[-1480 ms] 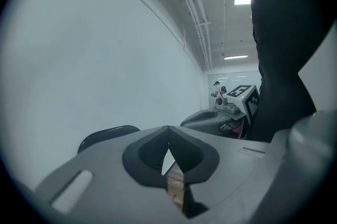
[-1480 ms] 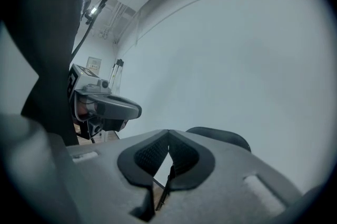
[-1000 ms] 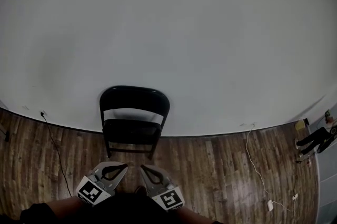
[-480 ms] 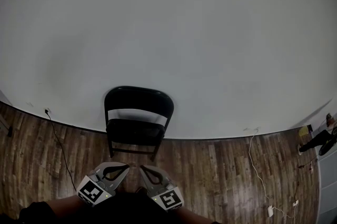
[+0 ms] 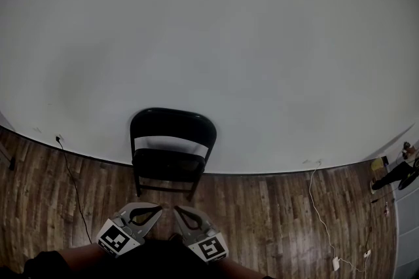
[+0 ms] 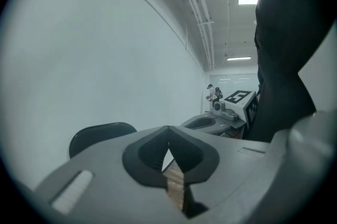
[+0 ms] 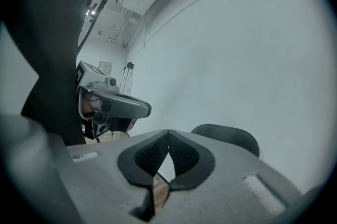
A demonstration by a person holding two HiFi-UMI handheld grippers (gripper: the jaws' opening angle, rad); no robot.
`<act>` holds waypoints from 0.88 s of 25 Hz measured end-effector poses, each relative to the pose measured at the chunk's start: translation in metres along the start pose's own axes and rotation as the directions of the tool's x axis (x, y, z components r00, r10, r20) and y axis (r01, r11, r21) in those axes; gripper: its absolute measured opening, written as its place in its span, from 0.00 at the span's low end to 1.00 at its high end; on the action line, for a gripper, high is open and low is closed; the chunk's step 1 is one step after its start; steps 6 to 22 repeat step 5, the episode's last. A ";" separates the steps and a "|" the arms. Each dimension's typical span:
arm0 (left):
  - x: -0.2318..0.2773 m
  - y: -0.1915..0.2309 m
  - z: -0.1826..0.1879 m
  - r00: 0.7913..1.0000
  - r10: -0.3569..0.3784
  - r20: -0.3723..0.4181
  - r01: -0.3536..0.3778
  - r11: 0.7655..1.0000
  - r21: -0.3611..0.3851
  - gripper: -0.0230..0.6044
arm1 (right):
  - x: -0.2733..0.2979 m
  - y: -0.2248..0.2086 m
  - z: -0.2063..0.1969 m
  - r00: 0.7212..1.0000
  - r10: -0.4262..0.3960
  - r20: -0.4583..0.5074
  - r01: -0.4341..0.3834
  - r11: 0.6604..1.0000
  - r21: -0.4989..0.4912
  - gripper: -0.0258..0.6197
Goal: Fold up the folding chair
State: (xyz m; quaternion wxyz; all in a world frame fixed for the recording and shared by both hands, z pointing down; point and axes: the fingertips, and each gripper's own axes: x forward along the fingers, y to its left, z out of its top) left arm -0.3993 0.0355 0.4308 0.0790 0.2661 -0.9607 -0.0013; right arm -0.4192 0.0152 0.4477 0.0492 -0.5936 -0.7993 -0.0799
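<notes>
**A:** Where is the folding chair to be found?

**B:** The folding chair [image 5: 171, 150] is seen unfolded on the wooden floor [image 5: 275, 212]. It stands close before the white wall [image 5: 209, 42], with the seat's front edge turned toward the person.

**A:** How are the claws held?

**B:** The left claw [image 5: 157, 207] and the right claw [image 5: 177, 209] are held low and side by side, short of the chair and apart from it. In each claw's own view the tips are seen clenched together, with nothing gripped between them.

**A:** What room is left around the chair?

**B:** A strip of bare boards is left between the seat's front edge and the claw tips. Open floor is seen on both sides of the legs. A dark cable [image 5: 71, 189] is laid from the foot of the wall down the boards on the left, clear of the chair. A white cable [image 5: 317, 205] is trailed well away on the right. Whether the backrest touches the wall cannot be told.
</notes>
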 end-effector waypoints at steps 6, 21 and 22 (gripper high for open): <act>0.004 0.000 0.000 1.000 0.001 0.002 -0.001 1.000 -0.015 0.04 | -0.001 -0.005 -0.001 1.000 0.000 0.003 0.000 1.000 0.008 0.04; 0.004 0.000 0.000 1.000 0.001 0.002 -0.001 1.000 -0.015 0.04 | -0.001 -0.005 -0.001 1.000 0.000 0.003 0.000 1.000 0.008 0.04; 0.004 0.000 0.000 1.000 0.001 0.002 -0.001 1.000 -0.015 0.04 | -0.001 -0.005 -0.001 1.000 0.000 0.003 0.000 1.000 0.008 0.04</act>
